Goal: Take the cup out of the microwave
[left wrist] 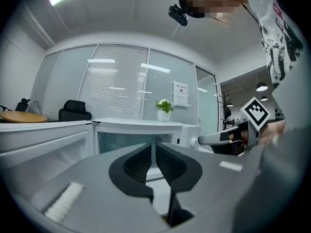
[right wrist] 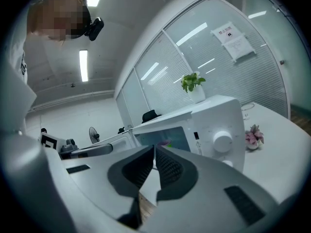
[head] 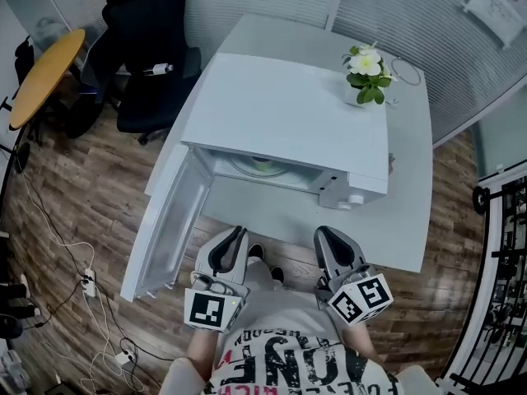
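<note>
Jaws together, short of open microwave (head: 288, 113)

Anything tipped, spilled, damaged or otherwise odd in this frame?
Nothing stands out. The microwave sits on the table with its door swung open, and the potted plant on top is upright. The left gripper and right gripper hang empty in front of it.

The microwave (head: 288, 113) and table (head: 412, 212) are white, the chair (head: 148, 48) black.
</note>
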